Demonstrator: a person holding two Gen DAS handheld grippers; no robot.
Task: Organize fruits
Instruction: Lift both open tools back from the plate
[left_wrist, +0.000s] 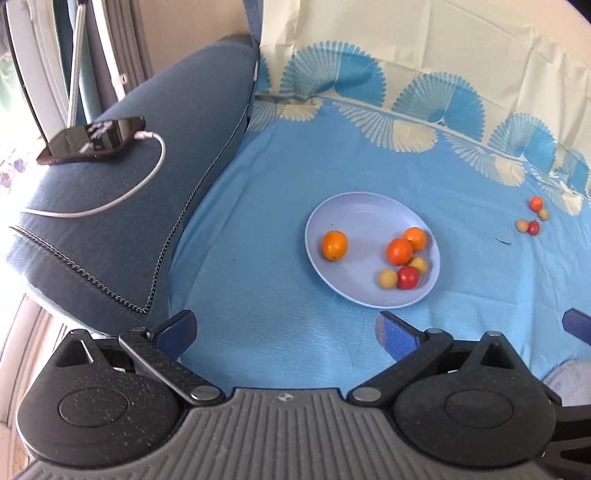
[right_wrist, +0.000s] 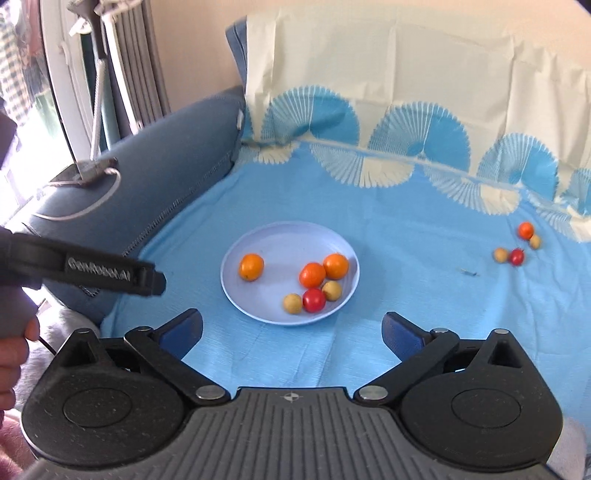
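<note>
A pale lilac plate (left_wrist: 354, 218) (right_wrist: 273, 240) lies on the blue cloth. It holds three oranges, one apart at the left (left_wrist: 334, 245) (right_wrist: 251, 267), plus two yellowish fruits and a red one (left_wrist: 407, 277) (right_wrist: 314, 300). Several small loose fruits (left_wrist: 532, 216) (right_wrist: 517, 245) lie on the cloth to the far right. My left gripper (left_wrist: 286, 328) hangs open and empty, above and short of the plate. My right gripper (right_wrist: 291, 328) is also open and empty, short of the plate. The left gripper's black body (right_wrist: 110, 275) shows at the left of the right wrist view.
A blue sofa armrest (left_wrist: 122, 206) (right_wrist: 155, 162) rises left of the cloth, with a phone (left_wrist: 92, 139) and white charging cable (left_wrist: 140, 181) on it. The cream cloth (left_wrist: 424, 40) drapes up the backrest behind. A hand (right_wrist: 14, 354) shows at the left edge.
</note>
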